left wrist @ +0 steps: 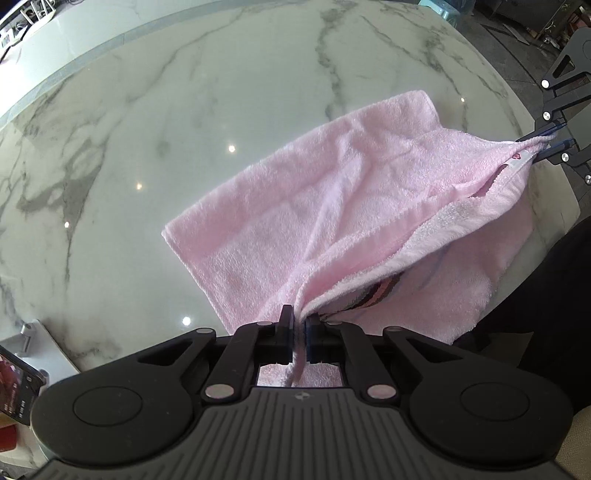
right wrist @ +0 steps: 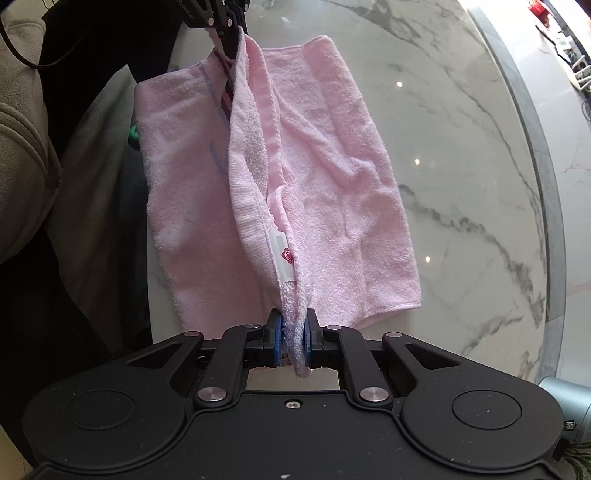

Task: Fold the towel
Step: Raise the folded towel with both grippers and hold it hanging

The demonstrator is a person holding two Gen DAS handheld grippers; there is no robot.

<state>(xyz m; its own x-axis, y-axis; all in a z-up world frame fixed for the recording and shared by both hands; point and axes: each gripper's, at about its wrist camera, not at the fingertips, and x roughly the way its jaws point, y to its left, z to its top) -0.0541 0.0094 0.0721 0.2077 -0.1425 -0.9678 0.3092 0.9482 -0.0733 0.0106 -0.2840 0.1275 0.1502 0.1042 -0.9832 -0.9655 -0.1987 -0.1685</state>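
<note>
A pink towel (left wrist: 332, 206) lies partly on the marble table (left wrist: 184, 110), doubled over, with one part hanging off the near edge. My left gripper (left wrist: 300, 325) is shut on one corner of its lifted edge. My right gripper (right wrist: 293, 325) is shut on the other corner, beside a white label with a red flower (right wrist: 284, 258). The held edge stretches between both grippers above the rest of the towel (right wrist: 332, 166). The right gripper also shows in the left wrist view (left wrist: 543, 146), and the left gripper in the right wrist view (right wrist: 225, 33).
The marble table (right wrist: 461, 147) has a grey rim at its far side (right wrist: 535, 147). A phone (left wrist: 18, 387) stands at the lower left. The person's dark and beige clothing (right wrist: 37, 147) is close to the near table edge. Clutter lies beyond the far rim (left wrist: 26, 22).
</note>
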